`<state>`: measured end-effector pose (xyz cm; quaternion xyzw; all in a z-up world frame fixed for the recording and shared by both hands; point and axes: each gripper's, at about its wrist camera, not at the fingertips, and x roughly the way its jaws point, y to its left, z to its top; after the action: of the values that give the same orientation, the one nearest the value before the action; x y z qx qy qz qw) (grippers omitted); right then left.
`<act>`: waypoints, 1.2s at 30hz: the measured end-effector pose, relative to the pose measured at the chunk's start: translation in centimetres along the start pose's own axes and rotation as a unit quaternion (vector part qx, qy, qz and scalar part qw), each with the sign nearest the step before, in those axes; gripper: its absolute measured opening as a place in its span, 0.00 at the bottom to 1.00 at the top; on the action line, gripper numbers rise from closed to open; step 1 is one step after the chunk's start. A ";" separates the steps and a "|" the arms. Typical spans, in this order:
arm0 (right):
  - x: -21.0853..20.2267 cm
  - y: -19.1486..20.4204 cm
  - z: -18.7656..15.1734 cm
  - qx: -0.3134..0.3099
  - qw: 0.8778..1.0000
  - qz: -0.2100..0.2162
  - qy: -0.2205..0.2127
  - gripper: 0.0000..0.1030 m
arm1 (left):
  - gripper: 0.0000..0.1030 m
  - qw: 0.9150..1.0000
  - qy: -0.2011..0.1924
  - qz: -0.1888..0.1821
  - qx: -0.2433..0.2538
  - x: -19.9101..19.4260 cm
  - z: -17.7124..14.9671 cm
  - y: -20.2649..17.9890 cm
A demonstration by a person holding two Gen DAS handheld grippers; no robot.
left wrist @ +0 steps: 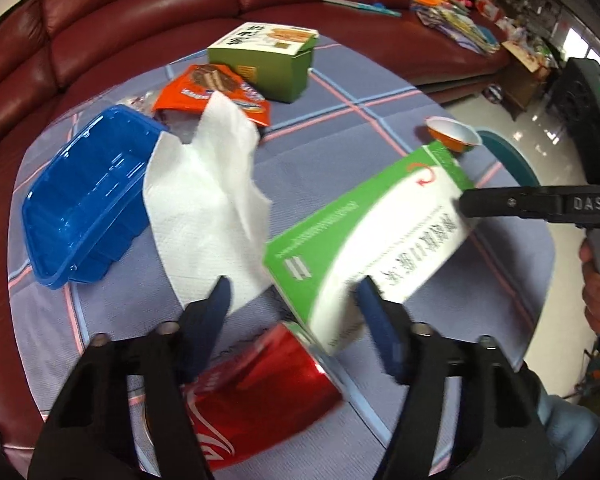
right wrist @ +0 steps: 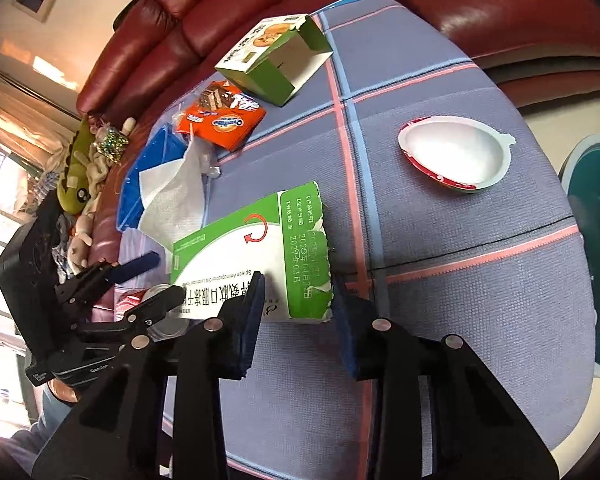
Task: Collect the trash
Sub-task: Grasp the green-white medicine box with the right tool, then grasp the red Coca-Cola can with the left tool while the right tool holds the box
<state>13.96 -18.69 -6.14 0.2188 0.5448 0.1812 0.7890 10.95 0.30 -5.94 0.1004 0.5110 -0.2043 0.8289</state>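
right wrist view, medicine box (right wrist: 256, 256) between 2 fingers (right wrist: 250, 320), seemingly clamped

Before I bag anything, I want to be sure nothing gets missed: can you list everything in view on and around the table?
medicine box: one, green and white, torn end, near table edge, between the right pads
cola can: one, red, lying on its side under the left hand-held gripper
paper napkin: one, white, draped over the tray's edge
plastic tray: one, blue, left side
snack wrapper: one, orange, behind the napkin
biscuit box: one, green, opened, far side
foil cup: one, white inside, red rim, right side
tablecloth: one, blue-grey with pink lines
sofa: one, dark red, behind the table
left hand-held gripper: black, blue pads
right hand-held gripper: black, blue pads
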 end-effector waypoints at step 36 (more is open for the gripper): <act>-4.7 9.7 -1.1 -0.112 0.991 -0.059 -0.042 0.06 | 0.64 0.997 -0.065 0.028 -0.016 -8.3 -3.7 3.4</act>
<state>10.83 -12.88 2.41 0.1033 0.4996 0.1849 0.8400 6.20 6.69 -0.36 0.0878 0.4566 -0.1791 0.8670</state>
